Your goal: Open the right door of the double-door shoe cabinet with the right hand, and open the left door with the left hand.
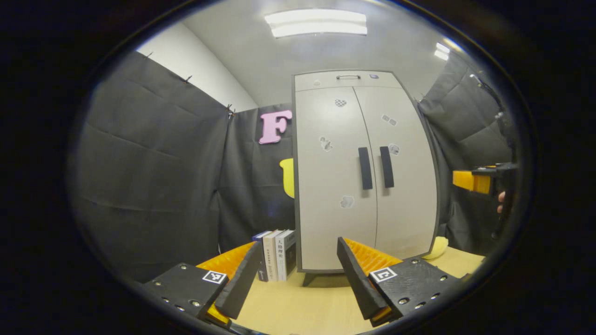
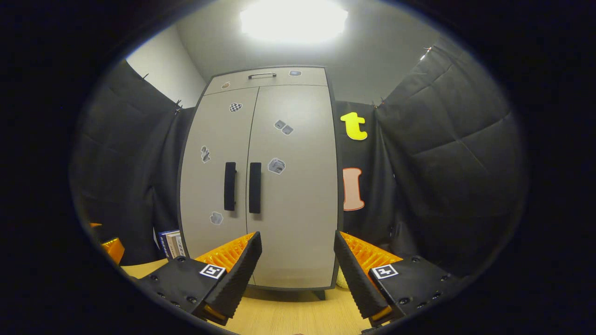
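Printed characters seen on spines of books [image 1: 278, 254] standing left of shoe cabinet [image 1: 326, 195], too small to be read. Stickers on cabinet doors: no legible text.

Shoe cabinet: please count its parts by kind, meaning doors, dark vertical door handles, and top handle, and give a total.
Doors: 2, left door and right door, both closed.
Dark vertical door handles: 2, left, right.
Top handle: 1.
Total: 5.

In the left gripper view, a yellow soft object [image 1: 437, 247] peeks out at five o'clock behind the pale grey double-door shoe cabinet [image 1: 326, 209], mostly hidden. At three o'clock the other gripper [image 1: 484, 180] is cut off. The small stickers [image 2: 276, 165] on the doors are too small to tell.
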`<state>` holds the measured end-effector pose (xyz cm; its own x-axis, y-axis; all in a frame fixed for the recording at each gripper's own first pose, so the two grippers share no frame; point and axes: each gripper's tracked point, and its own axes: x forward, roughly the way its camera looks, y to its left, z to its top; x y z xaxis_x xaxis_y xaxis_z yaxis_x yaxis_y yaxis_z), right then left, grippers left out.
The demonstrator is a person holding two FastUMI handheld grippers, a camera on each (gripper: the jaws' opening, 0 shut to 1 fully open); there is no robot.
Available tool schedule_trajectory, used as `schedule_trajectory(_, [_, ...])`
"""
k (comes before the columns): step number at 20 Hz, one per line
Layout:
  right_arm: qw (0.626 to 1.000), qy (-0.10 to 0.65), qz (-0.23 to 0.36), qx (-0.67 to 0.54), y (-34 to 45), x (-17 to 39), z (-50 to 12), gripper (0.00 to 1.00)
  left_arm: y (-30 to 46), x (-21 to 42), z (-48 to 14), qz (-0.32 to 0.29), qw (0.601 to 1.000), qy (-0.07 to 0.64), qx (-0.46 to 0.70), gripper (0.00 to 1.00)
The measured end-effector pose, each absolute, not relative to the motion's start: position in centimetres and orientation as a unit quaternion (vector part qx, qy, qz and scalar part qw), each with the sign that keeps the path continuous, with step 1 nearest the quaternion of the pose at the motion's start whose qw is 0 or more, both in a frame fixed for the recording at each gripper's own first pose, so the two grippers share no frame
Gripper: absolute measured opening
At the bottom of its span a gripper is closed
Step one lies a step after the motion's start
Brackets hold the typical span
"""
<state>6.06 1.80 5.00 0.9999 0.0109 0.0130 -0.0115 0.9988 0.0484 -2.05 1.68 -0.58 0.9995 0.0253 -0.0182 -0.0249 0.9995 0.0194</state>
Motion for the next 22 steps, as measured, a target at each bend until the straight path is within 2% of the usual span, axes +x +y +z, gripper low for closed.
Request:
schedule_trajectory(15, [0.997, -0.02, 0.067, 0.022, 8.6, 16.2, 9.8, 0.98, 7.4, -4.3, -1.8, 0.082, 0.996, 0.031, 0.022, 0.96])
schedule_trajectory(22, [0.996, 0.008, 0.086, 0.032, 11.8, 20.7, 10.0, 0.98, 9.5, -5.1, -3.2, 0.105, 0.993, 0.049, 0.029, 0.96])
